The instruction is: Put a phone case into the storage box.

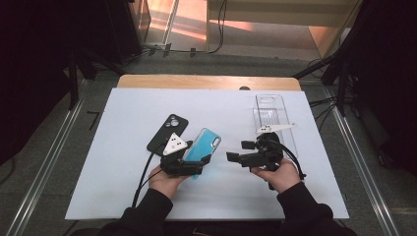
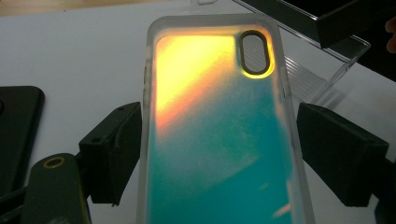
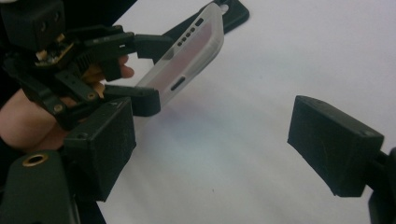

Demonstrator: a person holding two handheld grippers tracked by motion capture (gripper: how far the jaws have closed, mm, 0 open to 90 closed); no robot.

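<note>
Three cases: left gripper clamps the teal case; black case and clear case lie near; right gripper gapes empty.

Lab: floor rails, cables, stands

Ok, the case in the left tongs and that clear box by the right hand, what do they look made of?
Teal case: likely soft frosted plastic or silicone, with a translucent milky rim and an iridescent teal-to-orange back. Clear box: probably rigid glossy plastic, see-through with sharp edges and ribbed reflections.
</note>
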